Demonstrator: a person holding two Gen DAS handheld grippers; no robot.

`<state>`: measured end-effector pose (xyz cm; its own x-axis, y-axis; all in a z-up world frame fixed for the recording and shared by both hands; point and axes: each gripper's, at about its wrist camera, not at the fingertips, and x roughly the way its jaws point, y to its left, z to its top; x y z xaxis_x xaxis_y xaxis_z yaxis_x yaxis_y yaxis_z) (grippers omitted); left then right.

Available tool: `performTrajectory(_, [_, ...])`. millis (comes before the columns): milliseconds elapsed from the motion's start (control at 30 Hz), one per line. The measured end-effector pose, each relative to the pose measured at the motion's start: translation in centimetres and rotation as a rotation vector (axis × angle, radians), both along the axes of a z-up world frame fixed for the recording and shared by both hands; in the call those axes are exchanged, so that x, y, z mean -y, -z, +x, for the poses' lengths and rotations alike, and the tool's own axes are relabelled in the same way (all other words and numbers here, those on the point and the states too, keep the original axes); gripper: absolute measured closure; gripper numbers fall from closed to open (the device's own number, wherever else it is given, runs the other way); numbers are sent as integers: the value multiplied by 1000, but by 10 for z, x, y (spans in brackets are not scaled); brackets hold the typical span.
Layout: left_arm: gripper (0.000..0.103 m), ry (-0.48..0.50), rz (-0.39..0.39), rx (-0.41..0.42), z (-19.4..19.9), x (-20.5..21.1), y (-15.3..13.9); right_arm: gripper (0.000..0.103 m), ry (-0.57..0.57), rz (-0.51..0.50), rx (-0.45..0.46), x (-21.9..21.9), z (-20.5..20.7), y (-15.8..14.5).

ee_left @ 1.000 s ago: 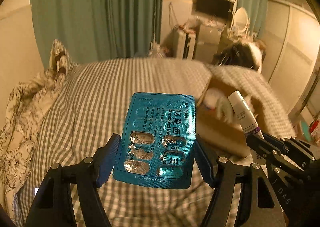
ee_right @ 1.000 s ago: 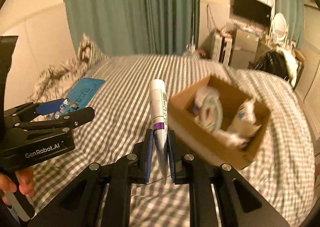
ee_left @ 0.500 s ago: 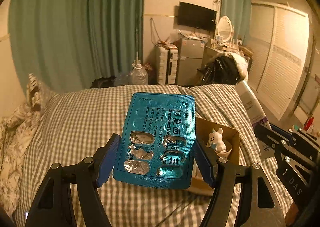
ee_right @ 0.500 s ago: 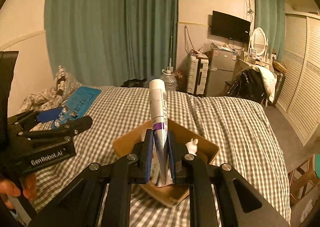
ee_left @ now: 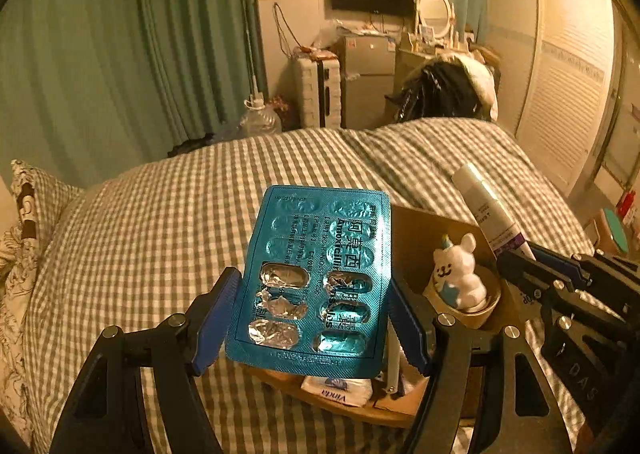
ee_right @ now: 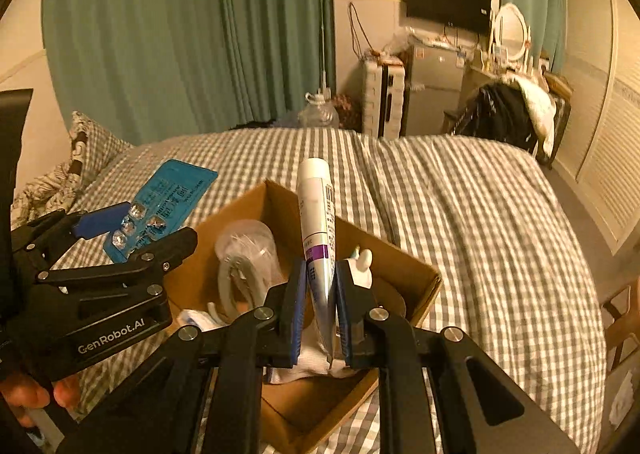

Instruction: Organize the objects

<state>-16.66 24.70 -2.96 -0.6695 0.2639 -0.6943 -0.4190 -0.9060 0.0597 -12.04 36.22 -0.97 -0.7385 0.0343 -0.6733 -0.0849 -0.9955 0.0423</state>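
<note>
My left gripper (ee_left: 314,318) is shut on a blue blister pack of pills (ee_left: 316,274) and holds it upright over the near edge of a cardboard box (ee_left: 416,230); the pack also shows in the right wrist view (ee_right: 168,198). My right gripper (ee_right: 320,302) is shut on a white tube with a purple band (ee_right: 316,214), upright above the box (ee_right: 416,274); the tube also shows in the left wrist view (ee_left: 490,210). The box holds a white bear figurine (ee_left: 460,274), a clear plastic cup (ee_right: 248,254) and a tissue pack (ee_left: 340,394).
The box sits on a bed with a grey checked cover (ee_right: 460,206). A patterned pillow (ee_left: 24,214) lies at the left. Green curtains (ee_right: 180,34), a small fridge (ee_right: 432,86), a wall TV (ee_right: 448,0) and white louvred wardrobe doors (ee_left: 568,86) stand beyond the bed.
Both grippers have tilted down and moved closer over the box, which now fills more of both views. Both keep their grip on the pack and the tube.
</note>
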Motion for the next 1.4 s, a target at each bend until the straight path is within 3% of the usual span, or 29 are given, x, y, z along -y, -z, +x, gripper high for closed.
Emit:
performTrajectory(233, [27,59,-21,41,-4,-6,24,88,30,-20,9,-11,-4,15])
performTrajectory(300, [17,73,-40,43,-3,-8,26,75,46,-15,-1,-14,-2,12])
performTrajectory(333, [8,71,-51,38,-2,-7,25,58,57,-12,-6,-17,-3,10])
performTrajectory(367, [6,66,-60,22,0,-8,23,48,64,-10,-12,-17,-1,7])
performTrajectory(433, [6,71,-57,-6,5,-5,14,46,81,-6,-30,-18,4,-2])
performTrajectory(533, [6,62,-47,-21,10,3,-6,45,98,17,-42,-14,11,-19])
performTrajectory(633, [2,37,-19,-57,22,18,-35,36,113,37,-70,-9,24,-42])
performTrajectory(933, [0,-37,52,-261,90,86,-143,17,96,55,-245,29,91,-142])
performTrajectory(1100, [0,-83,109,-343,131,131,-188,8,81,64,-337,59,134,-187])
performTrajectory(1267, [0,-133,130,-383,166,165,-203,0,83,132,-352,87,164,-204])
performTrajectory(1400, [0,-186,144,-403,183,185,-193,0,95,165,-398,104,182,-200])
